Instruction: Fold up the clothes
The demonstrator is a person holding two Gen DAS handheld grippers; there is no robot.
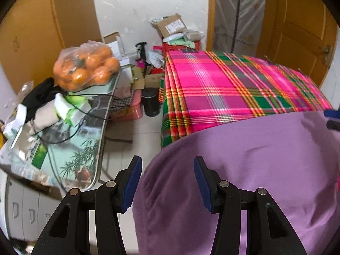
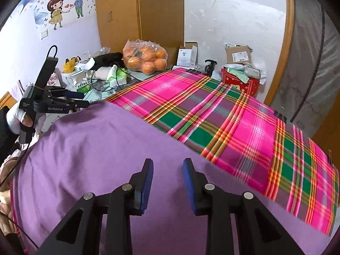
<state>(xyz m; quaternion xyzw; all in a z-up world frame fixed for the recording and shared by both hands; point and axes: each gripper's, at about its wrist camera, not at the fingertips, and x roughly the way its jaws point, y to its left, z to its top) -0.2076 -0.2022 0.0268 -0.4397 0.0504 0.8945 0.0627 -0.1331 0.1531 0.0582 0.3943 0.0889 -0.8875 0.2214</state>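
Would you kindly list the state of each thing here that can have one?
Left gripper: open, over the garment's edge.
Right gripper: open, above the garment.
Purple garment: spread flat on the plaid cloth.
Bag of oranges: closed, upright.
Cardboard box: flaps open.

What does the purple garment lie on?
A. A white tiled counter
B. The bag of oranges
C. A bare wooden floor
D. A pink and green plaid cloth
D: the purple garment is spread over the pink and green plaid cloth, which shows beyond its far edge in both views.
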